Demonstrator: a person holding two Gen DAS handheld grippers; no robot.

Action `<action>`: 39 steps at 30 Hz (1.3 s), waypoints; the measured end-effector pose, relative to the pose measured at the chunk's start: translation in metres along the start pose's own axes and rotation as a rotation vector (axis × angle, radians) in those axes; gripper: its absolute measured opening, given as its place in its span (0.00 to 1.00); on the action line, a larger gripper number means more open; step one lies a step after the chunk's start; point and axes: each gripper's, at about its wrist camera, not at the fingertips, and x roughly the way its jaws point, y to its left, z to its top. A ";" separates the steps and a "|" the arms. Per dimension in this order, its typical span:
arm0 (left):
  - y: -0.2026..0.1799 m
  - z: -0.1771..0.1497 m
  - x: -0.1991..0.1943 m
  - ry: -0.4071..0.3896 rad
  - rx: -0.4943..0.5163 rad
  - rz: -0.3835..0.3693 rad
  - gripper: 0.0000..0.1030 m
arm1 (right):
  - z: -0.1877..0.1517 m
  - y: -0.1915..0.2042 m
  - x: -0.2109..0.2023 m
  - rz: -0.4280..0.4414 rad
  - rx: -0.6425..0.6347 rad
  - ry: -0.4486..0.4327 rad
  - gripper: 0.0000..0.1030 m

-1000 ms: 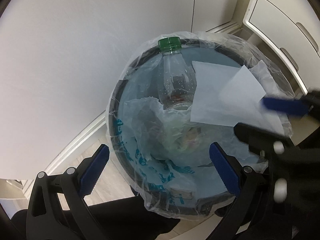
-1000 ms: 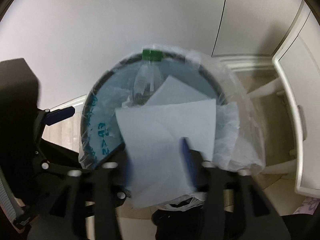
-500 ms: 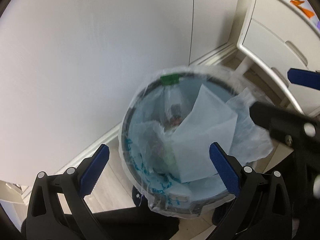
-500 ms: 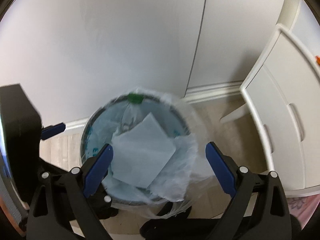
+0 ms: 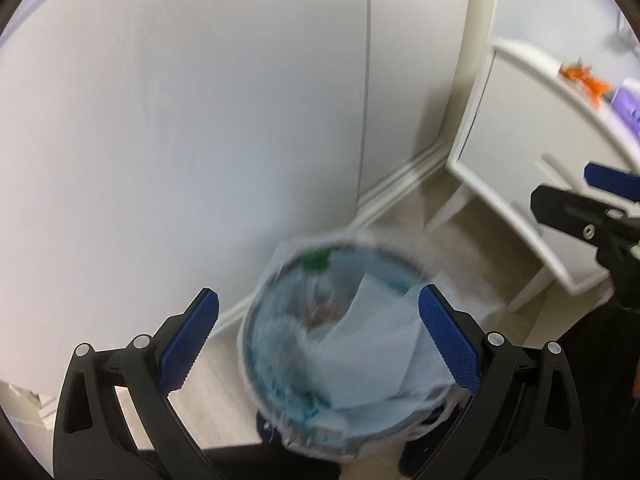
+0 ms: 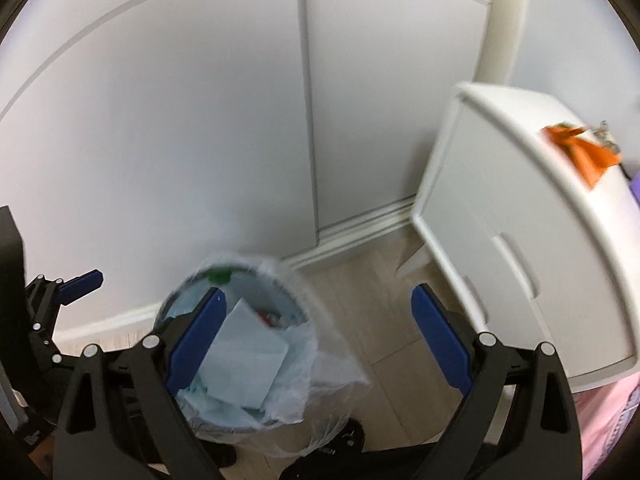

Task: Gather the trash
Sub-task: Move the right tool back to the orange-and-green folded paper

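I look down on the trash bin [image 5: 336, 344], a round bin with a clear plastic liner [image 6: 320, 372] hanging over its rim, and I use it as my landmark. Inside the bin lies a sheet of white paper [image 5: 372, 356], leaning toward the side nearer to the cabinet, and beside it I see a plastic bottle with a green cap [image 5: 316, 260] at the wall side of the bin. The left gripper [image 5: 316, 344] is above the bin with its blue pads spread wide and nothing between them. The right gripper [image 6: 316, 336] is also above the bin, released, its pads apart and empty. Behind the bin stands the white wall [image 6: 180, 140]. To the right of the bin is a white cabinet [image 6: 520, 240], and on its top lies an orange thing [image 6: 580, 148], well apart from the bin.
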 end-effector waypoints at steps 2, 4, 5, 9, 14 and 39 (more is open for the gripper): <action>-0.008 0.020 -0.013 -0.038 0.006 -0.016 0.94 | 0.012 -0.014 -0.013 -0.014 0.018 -0.035 0.88; -0.019 0.041 -0.025 -0.071 0.017 -0.036 0.94 | 0.025 -0.031 -0.027 -0.029 0.042 -0.075 0.88; -0.026 0.053 -0.032 -0.088 0.028 -0.051 0.94 | 0.030 -0.039 -0.033 -0.036 0.053 -0.090 0.88; -0.057 0.093 -0.051 -0.138 0.077 -0.127 0.94 | 0.049 -0.076 -0.055 -0.067 0.104 -0.144 0.88; -0.105 0.133 -0.064 -0.187 0.159 -0.192 0.94 | 0.059 -0.130 -0.076 -0.131 0.168 -0.189 0.88; -0.242 0.196 -0.014 -0.144 0.376 -0.330 0.94 | 0.078 -0.263 -0.030 -0.208 0.165 -0.114 0.88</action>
